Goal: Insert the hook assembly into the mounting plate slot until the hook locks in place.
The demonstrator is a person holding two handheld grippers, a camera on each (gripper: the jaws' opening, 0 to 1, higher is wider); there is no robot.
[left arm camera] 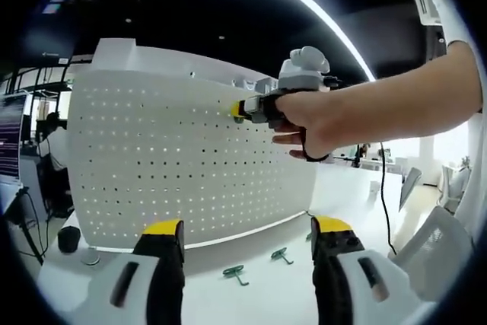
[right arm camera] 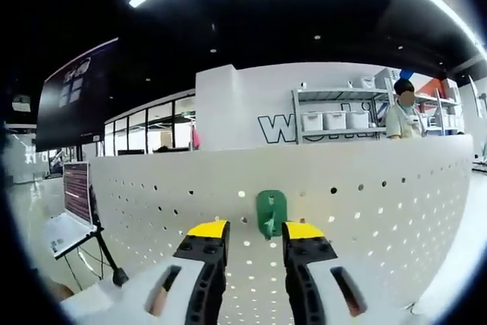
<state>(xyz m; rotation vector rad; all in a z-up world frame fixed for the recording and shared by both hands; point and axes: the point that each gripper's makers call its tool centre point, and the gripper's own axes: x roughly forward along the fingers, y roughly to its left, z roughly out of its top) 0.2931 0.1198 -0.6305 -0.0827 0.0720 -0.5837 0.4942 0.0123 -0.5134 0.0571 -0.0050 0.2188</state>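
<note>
**At the pegboard face: seating the hook**

Between the right gripper [right arm camera: 255, 240]'s yellow tips, a green hook assembly [right arm camera: 271, 213] stands upright against the white perforated mounting plate [right arm camera: 380, 211], its plate pressed to the holes just ahead of the jaws. The jaws sit close on either side of it, apparently clasping its lower part, though contact is hard to confirm. In the left gripper view, the person's hand [left arm camera: 304, 116] holds that tool at the plate's upper region. The left gripper [left arm camera: 247, 235] hangs released, jaws wide apart, with two spare hooks [left arm camera: 236, 272] lying on the tabletop [left arm camera: 251, 298] between and beyond them. Judged from this, the push should stay square to the plate, then ease downward until the hook catches.
</note>
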